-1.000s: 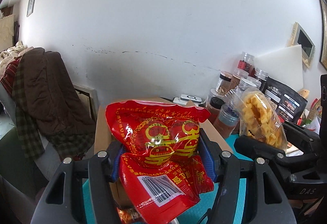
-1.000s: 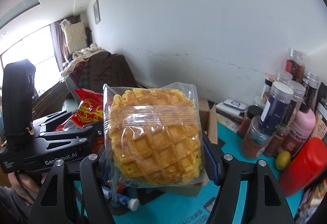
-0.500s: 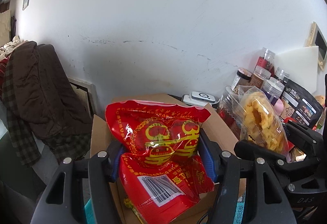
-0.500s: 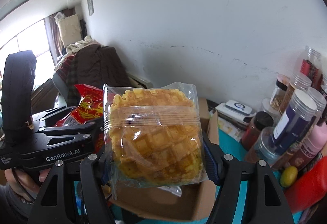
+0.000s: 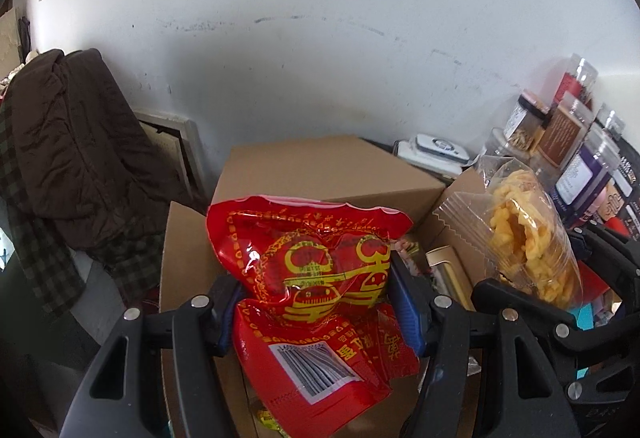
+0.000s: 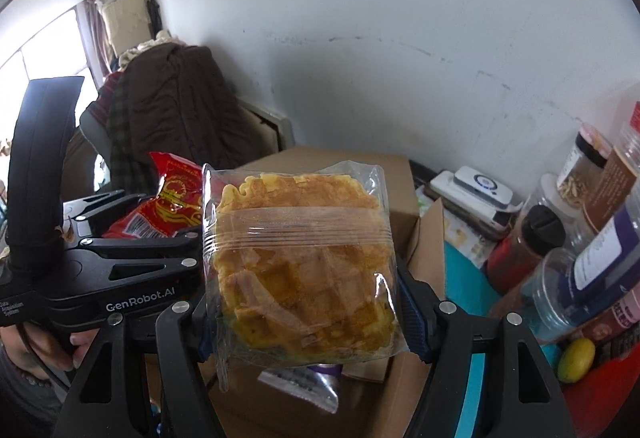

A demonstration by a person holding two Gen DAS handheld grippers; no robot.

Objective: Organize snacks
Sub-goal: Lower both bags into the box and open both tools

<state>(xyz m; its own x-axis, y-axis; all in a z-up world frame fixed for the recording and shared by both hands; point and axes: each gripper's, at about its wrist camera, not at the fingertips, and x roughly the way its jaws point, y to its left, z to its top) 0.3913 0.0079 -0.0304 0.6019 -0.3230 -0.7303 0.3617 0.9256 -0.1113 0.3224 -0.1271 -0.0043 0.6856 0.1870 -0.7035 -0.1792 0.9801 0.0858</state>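
Both grippers are loaded up over the open brown cardboard box [image 5: 320, 174]. The left gripper [image 5: 316, 302] has its jaws pinching a crinkly red foil snack bag with yellow print [image 5: 308, 270] around its middle, barcode end hanging down toward the inside of the box. The right gripper [image 6: 304, 302] has its jaws clamped on both sides of a clear plastic pack with a golden waffle inside [image 6: 300, 262], held upright above the box opening. From the left wrist view the waffle pack [image 5: 524, 234] shows edge-on just to the right of the red bag, also above the box, near its right-hand flap.

Inside the box there's already some stuff: a small clear wrapper with purple print [image 6: 308, 382] lies on the bottom under the waffle, and something gold-edged sits deeper in, can't make out what.

To the right of the box, on the teal worktop [image 6: 460, 270], there's a crowd of clear plastic jars with lids [image 6: 588, 158], a red spice shaker with a black cap [image 6: 524, 242], and a small yellow lemon-shaped thing [image 6: 576, 358]. A white gadget [image 5: 438, 150] sits behind the box by the white wall [image 5: 320, 18]. A dark brown coat [image 5: 72, 142] is draped over a chair off to the left.
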